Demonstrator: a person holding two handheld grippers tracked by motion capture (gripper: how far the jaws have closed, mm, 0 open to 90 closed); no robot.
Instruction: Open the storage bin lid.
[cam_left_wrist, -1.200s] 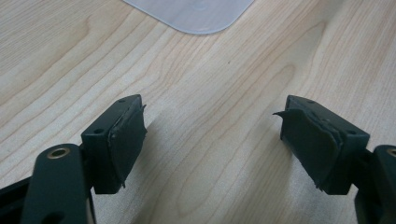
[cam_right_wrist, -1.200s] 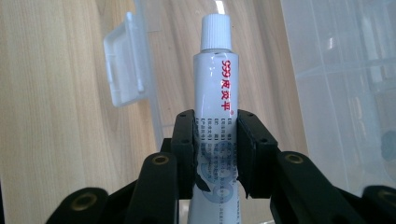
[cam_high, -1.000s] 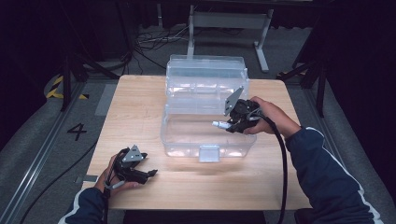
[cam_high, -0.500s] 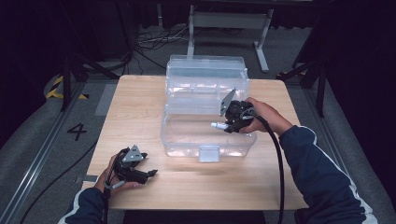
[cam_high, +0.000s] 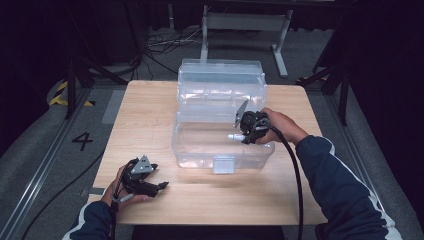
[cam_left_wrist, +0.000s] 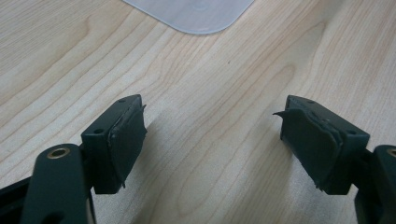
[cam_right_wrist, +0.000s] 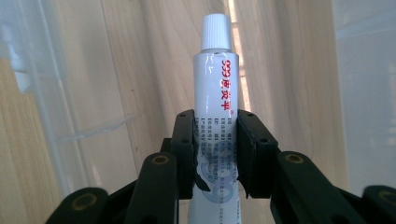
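A clear plastic storage box stands open at the middle of the wooden table, its hinged lid raised upright at the far side and a latch tab on its near wall. Through the clear walls nothing can be made out lying inside. Over the right end of the box, the right gripper clamps a white ointment tube with red lettering, jaws pressed on both sides of its body; in the high view the capped end points left across the box opening. In the right gripper view the tube stands between the pads with clear box wall behind it.

At the near left corner of the table, the left gripper rests on the wood with jaws spread apart and nothing between them, well apart from the box. Bare tabletop lies left, right and near of the box. Beyond the far edge, cables and a metal stand sit on the grey floor; a painted numeral marks the floor at left.
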